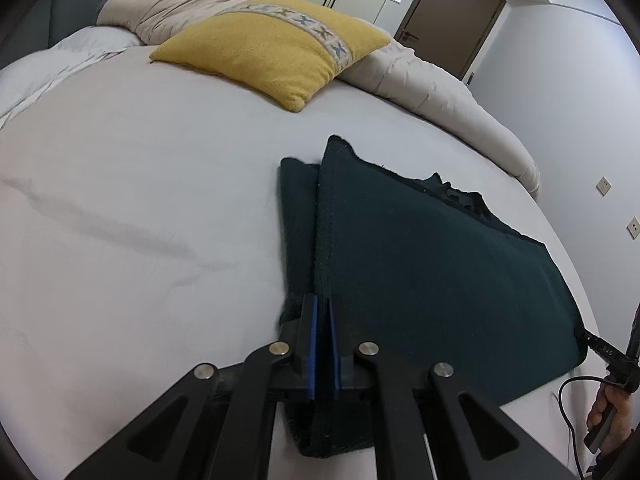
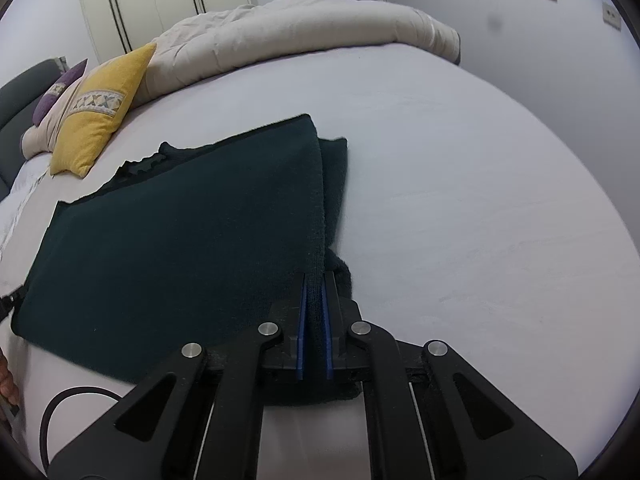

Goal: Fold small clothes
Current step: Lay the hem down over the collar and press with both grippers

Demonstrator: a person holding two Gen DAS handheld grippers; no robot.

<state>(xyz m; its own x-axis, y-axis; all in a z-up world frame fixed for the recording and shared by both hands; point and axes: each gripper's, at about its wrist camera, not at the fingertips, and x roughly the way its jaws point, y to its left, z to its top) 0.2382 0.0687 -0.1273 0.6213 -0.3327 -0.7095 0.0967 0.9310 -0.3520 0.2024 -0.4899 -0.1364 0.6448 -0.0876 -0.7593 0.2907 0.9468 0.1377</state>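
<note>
Both corners are now pinched: the left gripper [image 1: 322, 310] and right gripper [image 2: 314, 284] each clamp a near corner of the dark green knit garment [image 1: 420, 260] lying on the bed sheet [image 1: 140, 220] (already partly folded), so next comes lifting both corners together toward the far edge.

White-sheeted bed [image 1: 140, 208], dark green garment [image 1: 420, 256], yellow pillow [image 1: 264, 48], beige duvet [image 2: 304, 32]
</note>
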